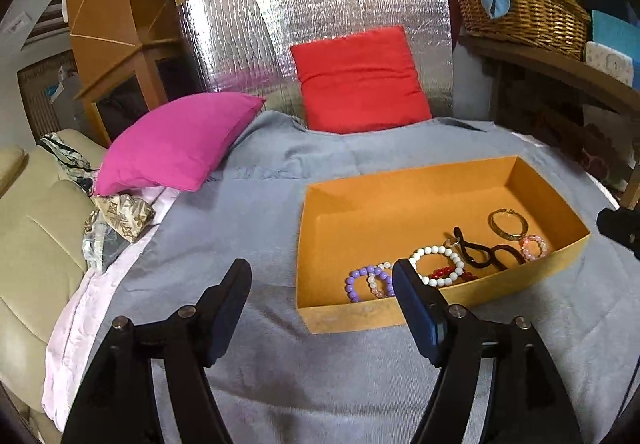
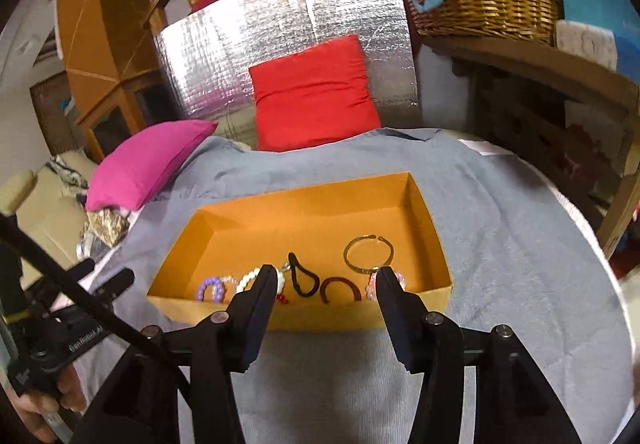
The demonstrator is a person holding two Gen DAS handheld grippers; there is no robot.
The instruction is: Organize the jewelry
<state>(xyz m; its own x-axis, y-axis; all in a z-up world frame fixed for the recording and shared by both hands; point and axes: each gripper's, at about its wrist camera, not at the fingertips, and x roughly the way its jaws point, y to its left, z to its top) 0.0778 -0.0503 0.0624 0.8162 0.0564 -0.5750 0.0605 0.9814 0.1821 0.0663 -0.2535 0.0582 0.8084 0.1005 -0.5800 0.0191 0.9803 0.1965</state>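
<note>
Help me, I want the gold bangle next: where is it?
The gold bangle lies in the orange box, toward its right end, just behind the pink bead bracelet; the left view shows it there too, right of the black hair ties.

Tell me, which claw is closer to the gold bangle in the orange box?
Right, probably. The right claw hangs open at the box's near wall, with the gold bangle just beyond its right finger. The left claw, also open, sits toward the orange box's left end, farther off.
</note>
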